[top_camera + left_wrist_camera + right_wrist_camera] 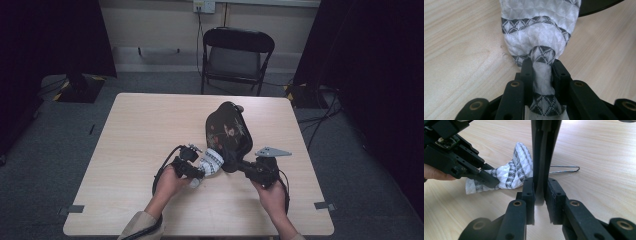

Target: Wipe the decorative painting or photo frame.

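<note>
A black oval board (227, 129) with a flower pattern stands tilted up off the table, seen edge-on in the right gripper view (545, 150). My right gripper (236, 166) (540, 188) is shut on its lower edge. A white cloth (212, 161) (539, 27) with dark diamond bands is bunched against the board's near end. My left gripper (202, 172) (541, 67) is shut on that cloth, and it also shows at the left of the right gripper view (486, 178). The cloth (515, 170) rests on the tabletop beside the board.
A thin wire loop (565, 168) lies on the wooden table (140, 130) behind the board. A black folding chair (237, 55) stands past the table's far edge. Dark curtains hang at both sides.
</note>
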Demonstrator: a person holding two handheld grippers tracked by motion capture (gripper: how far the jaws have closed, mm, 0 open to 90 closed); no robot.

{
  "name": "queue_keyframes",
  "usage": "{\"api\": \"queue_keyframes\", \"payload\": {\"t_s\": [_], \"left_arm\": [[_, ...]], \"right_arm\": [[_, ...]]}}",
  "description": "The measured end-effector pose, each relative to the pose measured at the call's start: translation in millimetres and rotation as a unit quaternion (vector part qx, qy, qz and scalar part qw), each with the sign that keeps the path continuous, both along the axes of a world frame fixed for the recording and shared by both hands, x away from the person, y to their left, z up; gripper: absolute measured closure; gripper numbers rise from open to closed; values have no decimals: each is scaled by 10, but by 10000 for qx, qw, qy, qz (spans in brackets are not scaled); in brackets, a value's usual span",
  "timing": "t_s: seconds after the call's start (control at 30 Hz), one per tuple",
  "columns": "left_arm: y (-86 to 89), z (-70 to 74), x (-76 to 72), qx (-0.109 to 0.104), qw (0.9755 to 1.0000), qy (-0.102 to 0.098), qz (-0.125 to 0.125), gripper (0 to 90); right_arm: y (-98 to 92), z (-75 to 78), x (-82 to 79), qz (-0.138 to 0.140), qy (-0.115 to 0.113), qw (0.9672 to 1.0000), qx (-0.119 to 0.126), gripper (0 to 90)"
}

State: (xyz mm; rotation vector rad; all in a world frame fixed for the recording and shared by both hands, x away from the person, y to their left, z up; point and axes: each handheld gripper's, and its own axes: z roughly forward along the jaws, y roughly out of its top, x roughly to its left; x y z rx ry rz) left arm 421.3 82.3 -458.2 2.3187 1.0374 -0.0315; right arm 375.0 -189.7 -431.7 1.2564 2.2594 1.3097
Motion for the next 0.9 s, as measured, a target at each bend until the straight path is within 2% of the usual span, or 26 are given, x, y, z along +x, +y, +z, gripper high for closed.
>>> {"api": "queue_keyframes", "payload": {"t_s": [0.2,0.23,0.47,0.73,0.83,0.9], "left_arm": [[49,384,-32,-261,9990,-360,-45,746],[44,449,-38,-350,9985,-425,-39,746],[20,930,-25,-627,9942,-863,-97,746],[-205,1386,-27,-817,9885,-1215,-379,746],[-296,1488,-32,-884,9861,-1327,-471,746],[-341,1519,-30,-878,9855,-1356,-524,746]], "right_arm": [[7,1,-1,0,0,10000,-13,786],[8,1,-1,2,-1,10000,-10,786],[10,2,3,9,3,10000,-6,786],[9,2,7,11,9,10000,-4,786],[9,3,7,12,19,10000,-3,786],[7,3,8,16,15,10000,-5,786]]}}
